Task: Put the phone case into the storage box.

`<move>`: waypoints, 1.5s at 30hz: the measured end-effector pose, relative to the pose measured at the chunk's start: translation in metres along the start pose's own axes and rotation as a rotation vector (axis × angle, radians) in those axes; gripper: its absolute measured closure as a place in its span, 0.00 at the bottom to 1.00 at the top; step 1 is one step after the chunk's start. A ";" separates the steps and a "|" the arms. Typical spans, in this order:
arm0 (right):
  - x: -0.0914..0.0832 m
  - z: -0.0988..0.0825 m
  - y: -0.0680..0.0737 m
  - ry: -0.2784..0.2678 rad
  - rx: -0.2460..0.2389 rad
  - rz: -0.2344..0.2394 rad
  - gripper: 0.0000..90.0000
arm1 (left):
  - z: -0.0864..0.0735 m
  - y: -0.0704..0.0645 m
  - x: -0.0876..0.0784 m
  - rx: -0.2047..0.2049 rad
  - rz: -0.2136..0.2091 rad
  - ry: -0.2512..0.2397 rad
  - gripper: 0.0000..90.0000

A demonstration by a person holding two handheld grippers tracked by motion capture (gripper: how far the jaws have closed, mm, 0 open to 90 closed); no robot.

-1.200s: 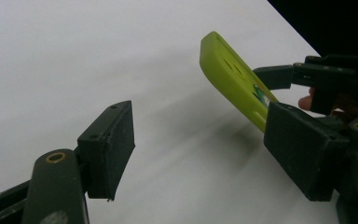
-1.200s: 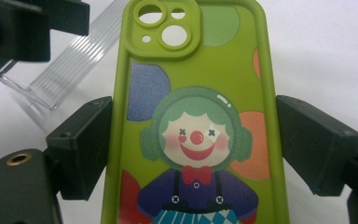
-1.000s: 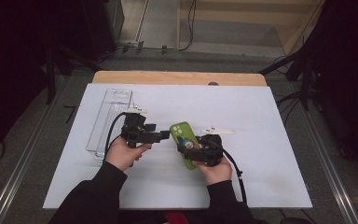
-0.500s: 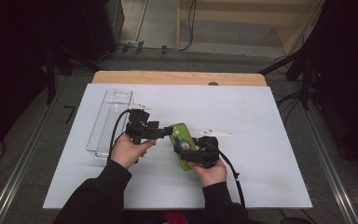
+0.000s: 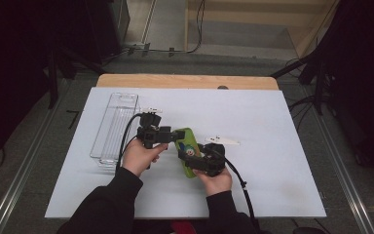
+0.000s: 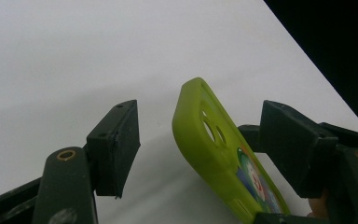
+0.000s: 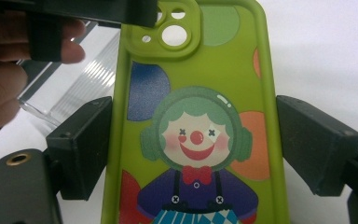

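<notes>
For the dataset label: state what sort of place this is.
Probably a recording lab or studio, not a home: a table under a white sheet, black curtains at the sides, cables across bare floor, and metal rails alongside.

Both forearms come in from the near edge, sleeves dark; the left hand (image 5: 139, 155) holds the left gripper (image 5: 175, 135) level, pointing right, its jaws a little apart and just now closing, a case (image 6: 214, 149) between them with a gap at the left pad; the right hand (image 5: 216, 179) sits just right of it, near the middle, holding the right gripper (image 5: 189, 158) pointing far-left; the right gripper's pads stand at the two long edges of the case, one on each side, gripping it.
</notes>
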State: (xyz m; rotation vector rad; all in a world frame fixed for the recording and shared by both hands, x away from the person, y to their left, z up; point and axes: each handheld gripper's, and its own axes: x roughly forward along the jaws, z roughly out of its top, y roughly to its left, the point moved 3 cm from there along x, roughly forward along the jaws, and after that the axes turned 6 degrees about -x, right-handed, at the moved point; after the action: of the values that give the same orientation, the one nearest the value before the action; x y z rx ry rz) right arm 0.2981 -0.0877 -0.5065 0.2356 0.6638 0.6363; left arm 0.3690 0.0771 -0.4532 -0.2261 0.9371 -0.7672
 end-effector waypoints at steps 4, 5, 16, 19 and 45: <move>-0.001 0.002 0.002 -0.019 -0.021 -0.013 0.16 | -0.002 0.001 0.002 -0.016 0.005 0.004 0.39; -0.002 0.002 0.004 -0.026 -0.025 -0.019 0.16 | -0.003 0.001 0.003 -0.024 -0.001 0.006 0.41; -0.001 0.004 0.007 -0.057 -0.029 -0.009 0.16 | -0.003 0.005 0.005 -0.123 -0.125 0.027 0.65; -0.001 0.004 0.007 -0.059 -0.034 -0.004 0.16 | -0.003 0.004 0.005 -0.136 -0.144 0.022 0.73; -0.003 0.014 0.004 -0.090 -0.164 0.035 0.00 | 0.000 -0.005 -0.004 -0.127 -0.244 0.006 0.87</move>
State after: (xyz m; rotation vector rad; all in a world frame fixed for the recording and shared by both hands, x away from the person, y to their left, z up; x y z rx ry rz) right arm 0.3029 -0.0867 -0.4928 0.1229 0.5190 0.7061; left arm 0.3652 0.0766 -0.4481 -0.4554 0.9754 -0.9331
